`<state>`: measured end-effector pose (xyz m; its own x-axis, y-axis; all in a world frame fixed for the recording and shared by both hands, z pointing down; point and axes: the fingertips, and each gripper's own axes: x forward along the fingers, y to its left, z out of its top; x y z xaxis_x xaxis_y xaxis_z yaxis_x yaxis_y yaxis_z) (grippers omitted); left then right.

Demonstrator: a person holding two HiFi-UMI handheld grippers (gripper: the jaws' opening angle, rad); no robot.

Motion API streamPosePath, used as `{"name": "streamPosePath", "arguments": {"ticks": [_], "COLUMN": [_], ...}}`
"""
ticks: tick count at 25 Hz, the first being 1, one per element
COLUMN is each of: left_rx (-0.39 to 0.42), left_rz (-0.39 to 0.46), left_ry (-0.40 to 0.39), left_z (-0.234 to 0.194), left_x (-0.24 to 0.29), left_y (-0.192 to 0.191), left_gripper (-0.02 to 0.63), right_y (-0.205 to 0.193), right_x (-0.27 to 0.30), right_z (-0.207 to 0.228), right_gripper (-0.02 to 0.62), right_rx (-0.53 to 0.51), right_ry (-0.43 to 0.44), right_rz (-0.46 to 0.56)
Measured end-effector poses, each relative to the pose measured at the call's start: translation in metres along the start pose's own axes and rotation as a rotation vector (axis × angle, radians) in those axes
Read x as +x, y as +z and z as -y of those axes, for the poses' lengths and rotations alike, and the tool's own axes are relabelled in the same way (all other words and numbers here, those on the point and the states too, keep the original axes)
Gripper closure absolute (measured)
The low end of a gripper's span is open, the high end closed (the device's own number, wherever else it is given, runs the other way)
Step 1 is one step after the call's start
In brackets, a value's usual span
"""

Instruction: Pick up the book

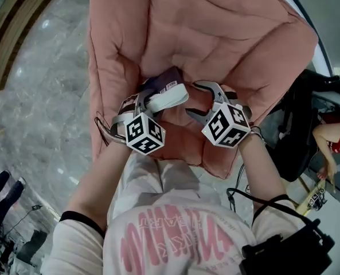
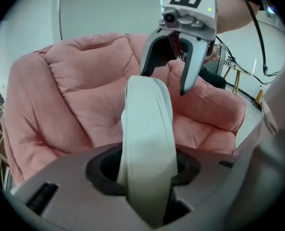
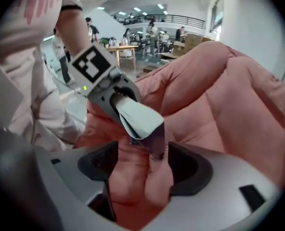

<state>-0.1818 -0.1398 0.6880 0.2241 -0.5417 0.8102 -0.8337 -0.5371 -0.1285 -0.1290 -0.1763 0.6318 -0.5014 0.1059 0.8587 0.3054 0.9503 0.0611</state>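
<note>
A: One book (image 1: 168,95) only. Where's it sit vs the jaws?

B: Clamped in the left gripper (image 2: 147,174). Its jaws are roughly half closed, with the pads pressing both faces. The white pages stand up out of the gap and bow over. Looks lifted just clear of the pink armchair (image 1: 215,33), though I can't be sure nothing touches.

A: And the right gripper (image 1: 199,99)?

B: Wide open, holding nothing. Cushion fills the gap btwn its jaws. The book's dark corner hangs just ahead of that gap, a bit toward the right-hand pad, and seems to touch neither pad.

A: How to do this bit well?

B: My read is the book's up but floppy, so a 2nd grip should steady it.
- Keep the left clamp firm, no re-gripping.
- Raise the book off the seat first, else the right pads may bite fabric along w/ it.
- Bring the right jaws fwd till the free corner is well inside the gap, cover to one pad and pages to the other, then close.
- Take the stiff edge, not the loose page tips — those could slip or crease.

A: Tally?

B: 1 book, 2 grippers, 2 marker cubes (image 1: 144,133) (image 1: 227,125) — one each — and 1 armchair. There are people (image 3: 90,27) far behind in the right gripper view, too small to count.
</note>
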Motion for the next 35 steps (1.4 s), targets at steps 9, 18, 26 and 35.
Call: {"name": "streamPosePath", "arguments": {"ticks": [9, 18, 26, 35], "left_rx": [0.019, 0.056, 0.039, 0.072], "left_rz": [0.023, -0.002, -0.023, -0.059], "left_ry": [0.005, -0.079, -0.087, -0.121], "left_z": [0.002, 0.016, 0.013, 0.005], "left_x": [-0.001, -0.001, -0.002, -0.018], "left_y": [0.001, 0.005, 0.001, 0.008], "left_gripper": [0.399, 0.376, 0.371, 0.425], "right_y": [0.004, 0.011, 0.011, 0.027], "right_x": [0.043, 0.062, 0.066, 0.052], "right_z": [0.015, -0.007, -0.02, -0.015], "right_gripper": [0.311, 0.345, 0.345, 0.397], "right_rx": [-0.316, -0.561, -0.594, -0.459], "right_ry": [0.006, 0.094, 0.159, 0.119], "right_rz": [-0.078, -0.175, -0.24, -0.175]}}
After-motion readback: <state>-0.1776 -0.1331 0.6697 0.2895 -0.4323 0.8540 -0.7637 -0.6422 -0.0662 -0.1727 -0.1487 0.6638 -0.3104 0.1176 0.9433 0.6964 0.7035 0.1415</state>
